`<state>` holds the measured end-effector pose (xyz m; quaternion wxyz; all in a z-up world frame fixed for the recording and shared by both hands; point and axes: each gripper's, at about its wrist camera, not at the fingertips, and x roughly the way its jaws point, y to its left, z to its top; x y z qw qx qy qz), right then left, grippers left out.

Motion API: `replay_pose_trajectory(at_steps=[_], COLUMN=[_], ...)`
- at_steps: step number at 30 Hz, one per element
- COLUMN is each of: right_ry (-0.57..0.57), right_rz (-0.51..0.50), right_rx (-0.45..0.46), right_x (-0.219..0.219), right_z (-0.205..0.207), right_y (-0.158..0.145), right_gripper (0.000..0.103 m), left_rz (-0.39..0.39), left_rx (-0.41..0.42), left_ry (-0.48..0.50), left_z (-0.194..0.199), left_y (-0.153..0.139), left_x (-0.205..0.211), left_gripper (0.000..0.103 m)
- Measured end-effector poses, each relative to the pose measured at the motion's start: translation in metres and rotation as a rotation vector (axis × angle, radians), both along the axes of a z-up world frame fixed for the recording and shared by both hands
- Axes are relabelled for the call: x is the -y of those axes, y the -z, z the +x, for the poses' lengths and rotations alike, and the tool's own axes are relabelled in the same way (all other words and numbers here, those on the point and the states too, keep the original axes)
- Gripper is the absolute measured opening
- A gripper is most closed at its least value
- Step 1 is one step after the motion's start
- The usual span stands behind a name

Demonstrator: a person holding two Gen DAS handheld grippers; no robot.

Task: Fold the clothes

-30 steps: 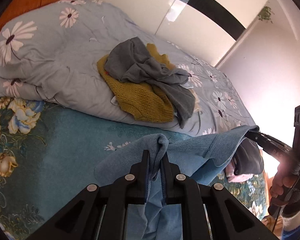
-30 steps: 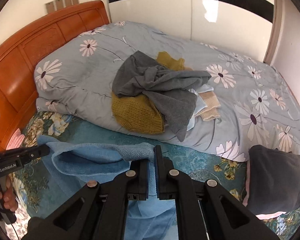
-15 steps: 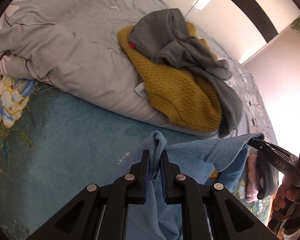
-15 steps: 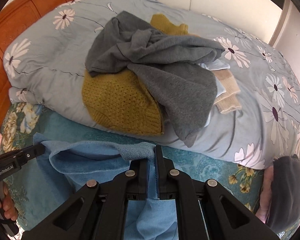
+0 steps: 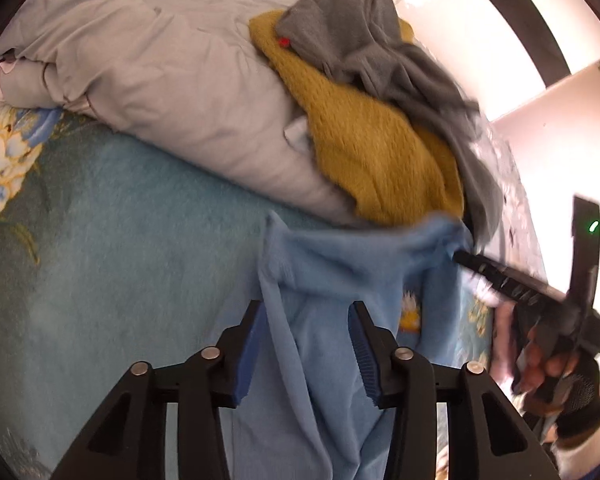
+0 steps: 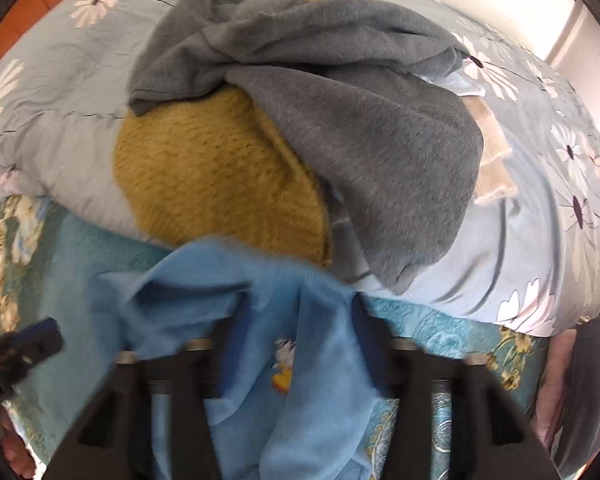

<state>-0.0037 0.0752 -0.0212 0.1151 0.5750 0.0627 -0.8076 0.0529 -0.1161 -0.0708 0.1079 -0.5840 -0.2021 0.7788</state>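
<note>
A light blue garment (image 5: pixel 332 280) lies crumpled on the teal floral bedsheet (image 5: pixel 100 248), its edge against the quilt. My left gripper (image 5: pixel 307 316) is open, its blue pads either side of the cloth without pinching it. My right gripper (image 6: pixel 296 320) is open too, with the same blue garment (image 6: pixel 236 292) draped between and over its fingers; a small cartoon print (image 6: pixel 282 364) shows on it. The right gripper also shows at the right of the left wrist view (image 5: pixel 460 258), with its tips at the garment's far edge. The image is blurred.
A pile with a mustard knit sweater (image 6: pixel 220 184) and grey garments (image 6: pixel 364 120) sits on the grey daisy quilt (image 5: pixel 160 80) just beyond. A dark folded item (image 6: pixel 592 380) lies at right. A wooden headboard (image 6: pixel 24 16) is at far left.
Both grippers moved forward and down toward the quilt and pile, then opened, letting go of the blue garment, which dropped onto the bedsheet.
</note>
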Motion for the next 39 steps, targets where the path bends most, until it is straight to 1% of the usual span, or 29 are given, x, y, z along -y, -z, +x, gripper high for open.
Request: replay_pose_trajectory(at_steps=[2, 3, 4, 5, 8, 10, 13, 14, 16, 18, 20, 21, 22, 23, 24, 25, 27, 29, 30, 31, 32, 35, 37, 39], right_ry=[0.017, 0.026, 0.026, 0.02, -0.005, 0.013, 0.063, 0.086, 0.143, 0.167, 0.177, 0.192, 0.209, 0.227, 0.237, 0.239, 0.234, 0.219, 0.209, 0.198, 0.191, 0.177, 0.18, 0.194], right_rz=[-0.067, -0.1, -0.128, -0.133, -0.106, -0.14, -0.177, -0.186, -0.225, -0.266, -0.284, -0.292, -0.301, -0.31, -0.321, -0.336, -0.355, -0.353, -0.353, -0.341, -0.319, -0.228, -0.136, -0.048], right_rx=[-0.031, -0.047, -0.037, -0.02, 0.068, 0.138, 0.188, 0.2, 0.249, 0.269, 0.278, 0.287, 0.297, 0.307, 0.313, 0.312, 0.306, 0.291, 0.271, 0.238, 0.204, 0.097, 0.016, -0.052], right_x=[-0.014, -0.022, -0.029, -0.033, -0.044, -0.053, -0.065, -0.069, -0.078, -0.081, -0.081, -0.082, -0.084, -0.086, -0.087, -0.089, -0.093, -0.1, -0.106, -0.114, -0.124, -0.154, -0.173, -0.18], right_z=[0.025, 0.038, 0.056, 0.07, 0.12, 0.154, 0.183, 0.192, 0.202, 0.208, 0.211, 0.213, 0.215, 0.218, 0.22, 0.224, 0.229, 0.228, 0.225, 0.219, 0.213, 0.19, 0.167, 0.131], right_y=[-0.014, -0.02, -0.02, -0.017, 0.007, 0.028, 0.046, 0.051, 0.063, 0.07, 0.073, 0.075, 0.078, 0.08, 0.082, 0.082, 0.079, 0.067, 0.058, 0.046, 0.035, -0.001, -0.027, -0.042], right_gripper=[0.056, 0.056, 0.056, 0.056, 0.056, 0.056, 0.056, 0.056, 0.056, 0.056, 0.056, 0.053, 0.044, 0.036, 0.019, 0.01, 0.005, 0.004, 0.004, 0.004, 0.004, 0.004, 0.004, 0.004], left_rz=[-0.036, -0.041, -0.041, -0.04, -0.046, -0.055, -0.062, -0.065, -0.07, -0.075, -0.069, -0.063, -0.065, -0.068, -0.062, -0.052, -0.031, -0.011, 0.005, 0.004, -0.002, -0.056, -0.098, -0.134], left_rx=[0.012, 0.023, 0.041, 0.061, 0.113, 0.144, 0.156, 0.157, 0.157, 0.158, 0.162, 0.165, 0.164, 0.163, 0.158, 0.153, 0.142, 0.129, 0.12, 0.106, 0.091, 0.042, 0.013, -0.017], left_ry=[0.03, 0.036, 0.045, 0.057, 0.081, 0.092, 0.095, 0.095, 0.096, 0.096, 0.09, 0.083, 0.077, 0.072, 0.063, 0.054, 0.034, 0.0, -0.019, -0.037, -0.054, -0.108, -0.154, -0.196], left_z=[0.017, 0.027, 0.036, 0.044, 0.069, 0.084, 0.102, 0.106, 0.115, 0.125, 0.132, 0.134, 0.136, 0.138, 0.14, 0.141, 0.143, 0.143, 0.142, 0.139, 0.136, 0.12, 0.102, 0.081], left_y=[0.005, 0.01, 0.015, 0.021, 0.036, 0.045, 0.049, 0.049, 0.05, 0.05, 0.05, 0.05, 0.049, 0.049, 0.047, 0.044, 0.039, 0.031, 0.026, 0.02, 0.013, -0.005, -0.016, -0.028], left_x=[-0.009, -0.013, -0.017, -0.022, -0.036, -0.045, -0.049, -0.049, -0.049, -0.049, -0.047, -0.044, -0.042, -0.039, -0.034, -0.03, -0.02, -0.003, 0.007, 0.019, 0.032, 0.071, 0.096, 0.12], left_gripper=[0.047, 0.047, 0.047, 0.047, 0.047, 0.047, 0.047, 0.045, 0.045, 0.039, 0.024, 0.023, 0.016, 0.007, 0.006, 0.005, 0.003, 0.003, 0.003, 0.003, 0.003, 0.003, 0.003, 0.003])
